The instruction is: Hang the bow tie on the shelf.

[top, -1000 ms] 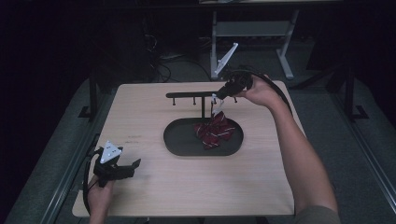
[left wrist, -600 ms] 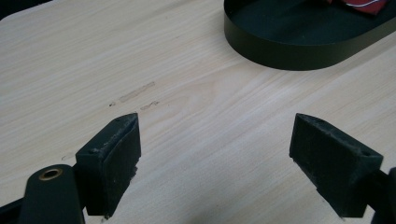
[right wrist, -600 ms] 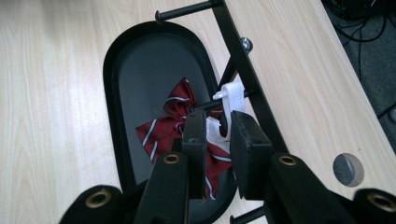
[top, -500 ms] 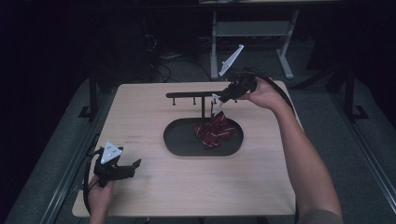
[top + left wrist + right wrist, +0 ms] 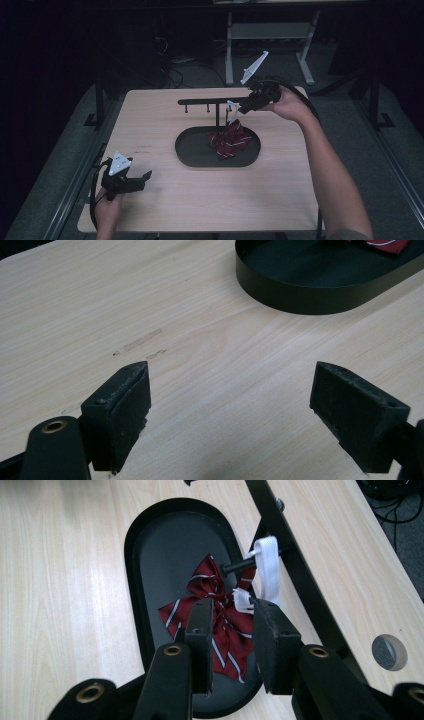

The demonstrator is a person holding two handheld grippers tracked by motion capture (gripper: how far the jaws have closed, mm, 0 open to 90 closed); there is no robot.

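Note:
A dark red striped bow tie hangs low over the black oval tray of a stand. Its white strap is looped over a peg on the stand's horizontal bar. My right gripper hovers beside that peg. In the right gripper view its jaws stand a little apart, with the bow tie showing through the gap and a loose strap end touching the right jaw tip. My left gripper rests at the table's front left, wide open over bare wood.
The light wooden table has a round hole near its right edge. Further pegs stick out along the bar's left half. The tray's wall lies ahead of the left gripper. Cables and a metal frame stand on the floor behind.
The right hand and gripper have drawn slightly right and back from the peg. The bow tie stays hanging over the tray. The left gripper has not moved.

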